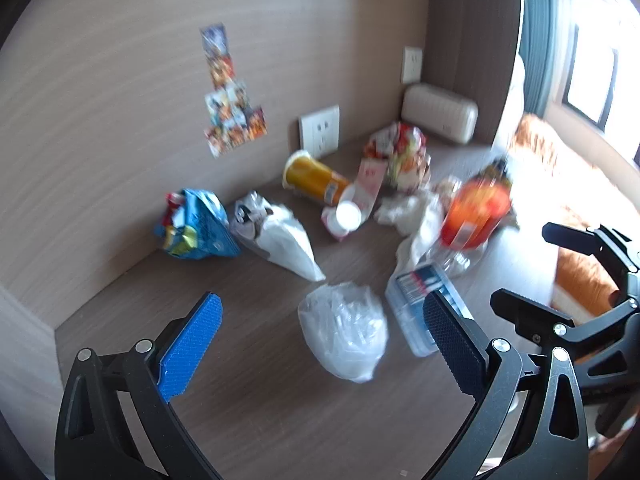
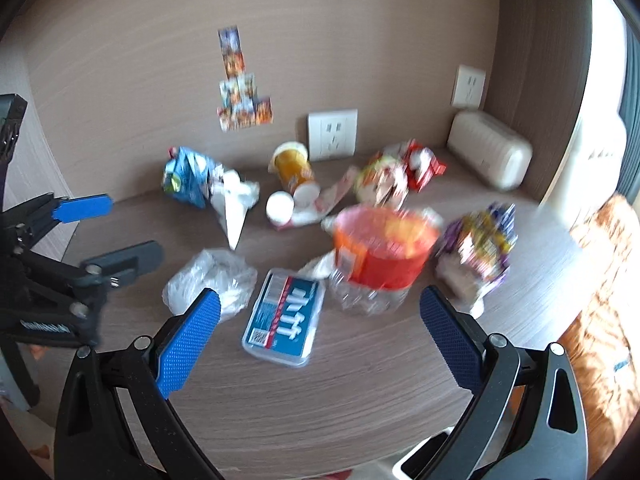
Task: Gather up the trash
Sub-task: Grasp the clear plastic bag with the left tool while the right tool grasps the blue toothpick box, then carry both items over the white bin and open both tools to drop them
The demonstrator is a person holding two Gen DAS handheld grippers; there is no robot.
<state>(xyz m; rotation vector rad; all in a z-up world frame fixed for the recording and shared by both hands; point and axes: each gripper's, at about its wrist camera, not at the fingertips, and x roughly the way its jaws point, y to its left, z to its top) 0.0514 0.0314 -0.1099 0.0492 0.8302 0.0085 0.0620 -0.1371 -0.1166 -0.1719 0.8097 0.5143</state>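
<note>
Both grippers' fingers [image 1: 192, 344] [image 2: 188, 340] spread empty over a wood-grain desk [image 2: 360, 392] strewn with wrappers, wall sockets [image 2: 332, 134] behind.

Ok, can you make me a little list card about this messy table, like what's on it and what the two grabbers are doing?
place: wooden desk against a wall
trash nearest: clear plastic bag, flat blue-label box
trash farther: orange cup, blue snack bag, yellow tube lying down
left gripper: open, empty
right gripper: open, empty
picked up: nothing yet
</note>
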